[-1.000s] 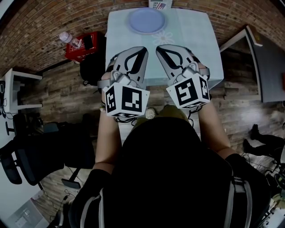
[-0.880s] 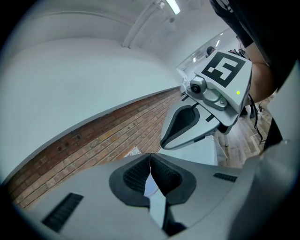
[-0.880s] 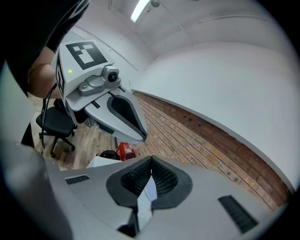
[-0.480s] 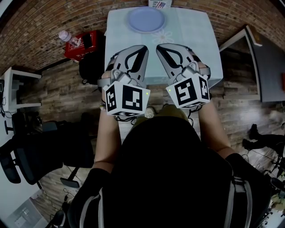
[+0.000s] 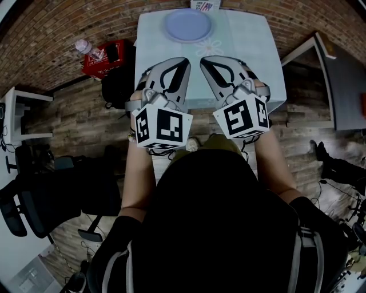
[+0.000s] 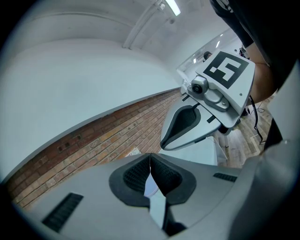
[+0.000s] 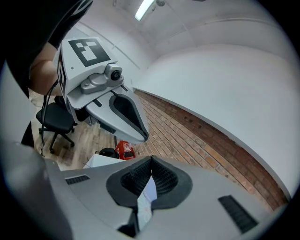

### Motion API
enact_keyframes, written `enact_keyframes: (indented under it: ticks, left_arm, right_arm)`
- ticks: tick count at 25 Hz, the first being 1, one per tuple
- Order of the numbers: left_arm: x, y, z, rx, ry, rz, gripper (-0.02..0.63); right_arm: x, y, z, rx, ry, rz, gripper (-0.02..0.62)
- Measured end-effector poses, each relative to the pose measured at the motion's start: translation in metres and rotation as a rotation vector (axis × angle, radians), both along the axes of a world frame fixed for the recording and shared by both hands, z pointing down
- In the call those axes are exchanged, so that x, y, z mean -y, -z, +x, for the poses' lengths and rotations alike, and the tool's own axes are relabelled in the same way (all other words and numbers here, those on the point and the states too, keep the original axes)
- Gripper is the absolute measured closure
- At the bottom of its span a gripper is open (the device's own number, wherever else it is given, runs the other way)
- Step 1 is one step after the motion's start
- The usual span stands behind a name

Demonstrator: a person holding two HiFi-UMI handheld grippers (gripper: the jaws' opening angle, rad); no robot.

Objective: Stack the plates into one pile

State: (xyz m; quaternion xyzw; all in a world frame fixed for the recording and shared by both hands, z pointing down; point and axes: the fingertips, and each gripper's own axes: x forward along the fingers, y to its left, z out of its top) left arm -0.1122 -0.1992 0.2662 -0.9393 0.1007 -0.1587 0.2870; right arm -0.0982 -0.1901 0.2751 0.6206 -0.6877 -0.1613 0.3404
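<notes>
Progress: we see one pile of plates (image 5: 188, 26) at the far edge of the table (image 5: 251, 51), left of centre. No other plate lies on the cloth, so we judge the stacking complete. We cannot tell how many plates the pile holds. Left gripper (image 6: 150, 157) and right gripper (image 7: 151, 159) hover over the near edge, jaws fully together and gripping nothing. Red crate (image 5: 104, 62) on the floor beside the left edge carries a bottle (image 5: 85, 48). Contents of the small box (image 5: 205, 5) at the far edge are not visible.

Pale-clothed table (image 5: 254, 54), bluish plate (image 5: 188, 26) near its far edge, small printed box (image 5: 205, 5) just beyond
</notes>
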Motion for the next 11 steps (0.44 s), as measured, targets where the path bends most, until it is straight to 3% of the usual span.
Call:
enact_keyframes:
  ticks: [11]
  left_arm:
    - [-0.0014, -0.0003, -0.0025, -0.009, -0.002, 0.003, 0.583]
  right_arm:
    - [-0.0013, -0.0008, -0.0040, -0.010, 0.003, 0.002, 0.561]
